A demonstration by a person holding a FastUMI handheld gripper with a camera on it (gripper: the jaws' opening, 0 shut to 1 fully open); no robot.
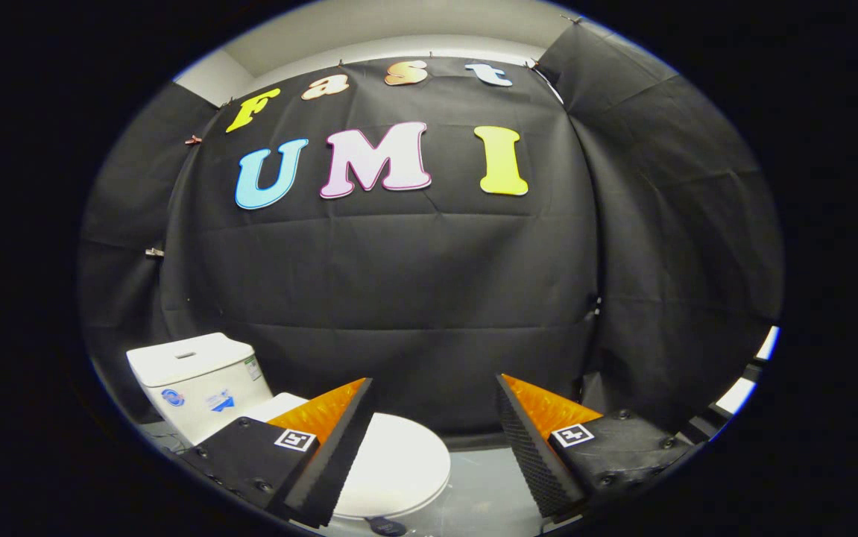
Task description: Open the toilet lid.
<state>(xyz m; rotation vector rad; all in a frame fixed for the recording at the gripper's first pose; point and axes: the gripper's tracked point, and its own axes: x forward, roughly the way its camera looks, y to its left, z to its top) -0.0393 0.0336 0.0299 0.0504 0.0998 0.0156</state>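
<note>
Tool (432, 418) fingers apart, toilet lid (399, 462) down, below tool

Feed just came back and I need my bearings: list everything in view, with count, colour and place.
Toilet: one, white, on the floor below the fingers, partly behind the left one.
Lid: one, white, down and closed, beside the left finger and reaching into the gap.
Tank: one, white, behind the lid, beyond the left finger.
Floor: grey, bare patch between the fingers.
Cloth wall: black, behind the toilet.
Gripper: one, fingers open, above the toilet, holding nothing.
</note>
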